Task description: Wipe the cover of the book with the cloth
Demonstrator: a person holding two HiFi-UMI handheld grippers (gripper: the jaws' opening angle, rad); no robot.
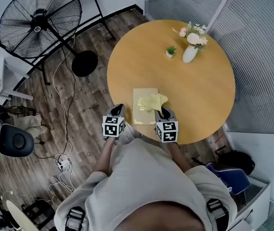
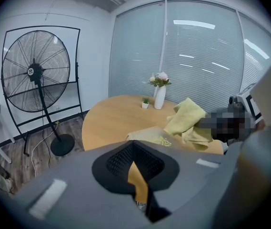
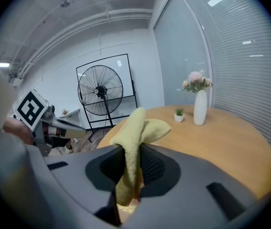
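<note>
A pale yellow book (image 1: 143, 110) lies on the round wooden table (image 1: 199, 95) at its near edge. A yellow cloth (image 1: 154, 101) is bunched over the book's right part. My right gripper (image 1: 162, 111) is shut on the cloth (image 3: 136, 128), which stands up folded between its jaws. My left gripper (image 1: 118, 109) hovers just left of the book at the table's rim, its jaws together with nothing in them. In the left gripper view the book (image 2: 147, 135) and the cloth (image 2: 187, 122) sit ahead to the right, just beyond the left gripper (image 2: 135, 147).
A white vase of flowers (image 1: 190, 51) and a small potted plant (image 1: 170, 51) stand at the table's far side. A large black floor fan (image 1: 38, 20) stands on the wood floor to the left, with cables (image 1: 62, 165) trailing. Glass walls with blinds (image 1: 262, 42) close the right side.
</note>
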